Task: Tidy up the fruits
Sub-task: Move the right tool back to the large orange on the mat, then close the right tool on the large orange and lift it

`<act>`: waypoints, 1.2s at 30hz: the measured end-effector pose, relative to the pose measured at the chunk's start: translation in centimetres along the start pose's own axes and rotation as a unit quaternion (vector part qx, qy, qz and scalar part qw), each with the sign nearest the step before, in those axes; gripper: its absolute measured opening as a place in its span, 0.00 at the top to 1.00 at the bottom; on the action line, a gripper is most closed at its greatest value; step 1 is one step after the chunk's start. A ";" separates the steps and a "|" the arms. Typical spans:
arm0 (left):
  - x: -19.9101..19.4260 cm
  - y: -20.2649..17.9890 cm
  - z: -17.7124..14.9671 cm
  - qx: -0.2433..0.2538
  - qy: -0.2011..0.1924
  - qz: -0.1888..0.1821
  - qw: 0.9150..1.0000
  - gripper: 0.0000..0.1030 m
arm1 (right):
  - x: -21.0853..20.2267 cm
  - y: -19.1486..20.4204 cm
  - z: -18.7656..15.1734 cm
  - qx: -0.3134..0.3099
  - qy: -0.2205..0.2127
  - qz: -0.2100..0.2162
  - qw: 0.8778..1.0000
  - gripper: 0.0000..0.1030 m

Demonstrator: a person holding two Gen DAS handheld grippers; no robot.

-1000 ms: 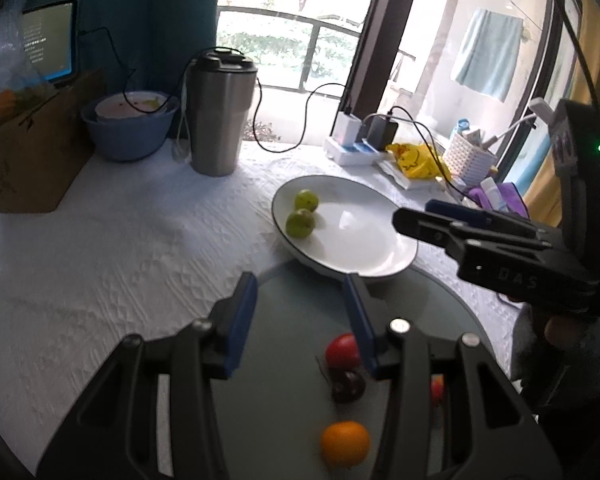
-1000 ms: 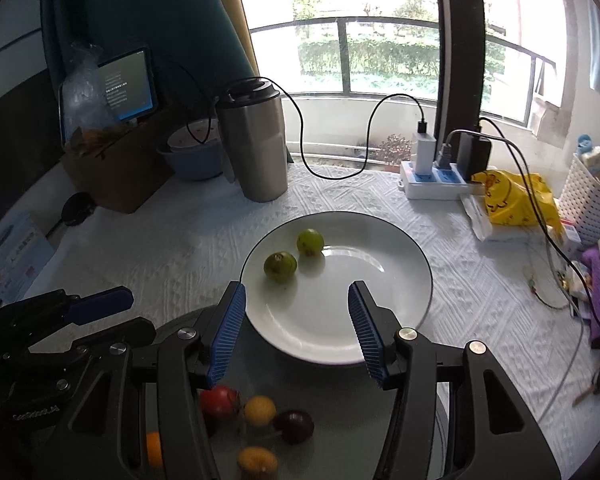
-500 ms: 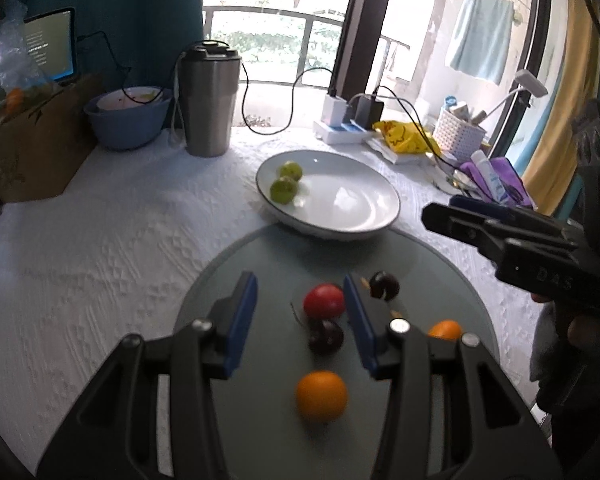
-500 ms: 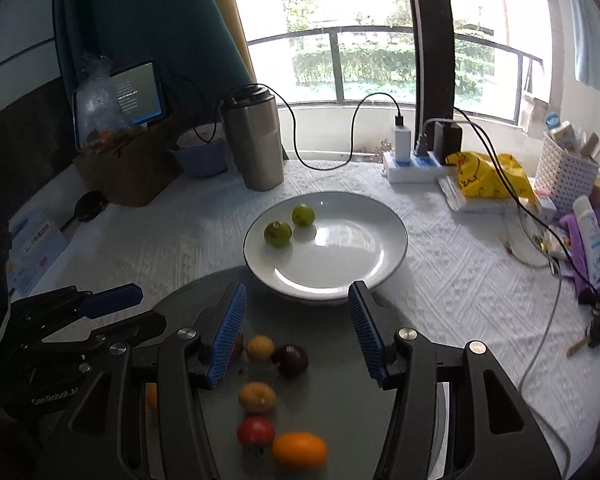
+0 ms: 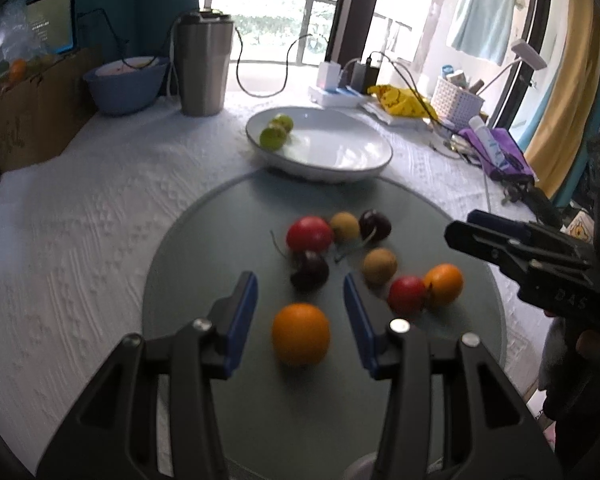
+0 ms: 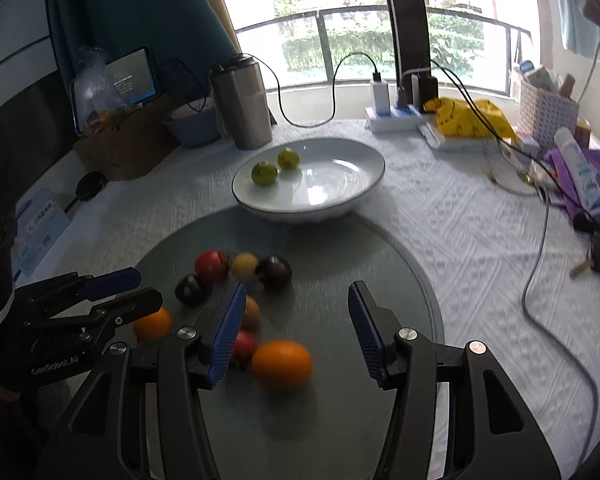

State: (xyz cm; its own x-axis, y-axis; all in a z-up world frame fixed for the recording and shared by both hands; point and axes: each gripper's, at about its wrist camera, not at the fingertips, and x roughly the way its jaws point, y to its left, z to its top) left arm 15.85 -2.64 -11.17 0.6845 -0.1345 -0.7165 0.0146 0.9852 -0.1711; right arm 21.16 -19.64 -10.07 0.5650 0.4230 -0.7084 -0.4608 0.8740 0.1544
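Two hand-held grippers hover over a round grey glass mat (image 5: 204, 248) strewn with small fruit, and the sorting looks barely begun; only two green fruits (image 6: 265, 173) lie in the white plate (image 6: 364, 184) just beyond the mat, at its left side, while the rest wait on the glass. The left gripper (image 5: 300, 300) is released, its blue ribbed pads apart and empty, an orange (image 5: 300, 334) lying below and between them but untouched; the right gripper (image 6: 296, 312) is likewise unclenched and holds nothing, a second orange (image 6: 282, 364) lying near its left pad. The step in hand appears to be the approach to a pick; the next move probably calls for lowering the jaws squarely around one fruit, closing gently, and carrying it to the plate. The fruit is round and smooth; two glossy dark cherries (image 5: 309, 270) trail thin stems, two red fruits (image 5: 309, 234) shine, and two dull tan ones (image 5: 379, 266) look rough-skinned; all would likely roll on the slick glass if nudged. The plate is shallow, glazed and dark-rimmed; the tablecloth (image 5: 80, 220) beneath is white with a raised woven pattern. A steel tumbler (image 6: 242, 104) stands behind.
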 end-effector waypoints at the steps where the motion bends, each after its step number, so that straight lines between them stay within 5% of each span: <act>1: 0.1 0.0 -0.2 -0.002 0.004 0.000 1.000 0.55 | 0.0 0.0 -0.4 0.000 0.002 0.002 1.000 0.45; 19: 1.3 -0.5 -1.9 -0.004 0.040 0.012 0.999 0.55 | 0.3 0.0 -3.0 -0.011 0.021 0.032 0.999 0.46; 26: 1.3 -1.1 -2.0 0.010 0.042 0.014 0.999 0.57 | 0.8 -0.3 -3.3 -0.013 0.029 0.047 0.998 0.61; 36: 1.1 -1.5 -1.9 0.016 0.040 0.018 0.999 0.67 | 0.5 -0.4 -3.1 -0.018 0.024 0.049 0.998 0.63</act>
State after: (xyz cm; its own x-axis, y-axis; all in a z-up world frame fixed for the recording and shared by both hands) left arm 15.16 -4.43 -13.02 0.6247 -0.1061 -0.7736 0.0151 0.9922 -0.1239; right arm 19.46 -20.52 -12.62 0.4838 0.4931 -0.7230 -0.5371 0.8196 0.1996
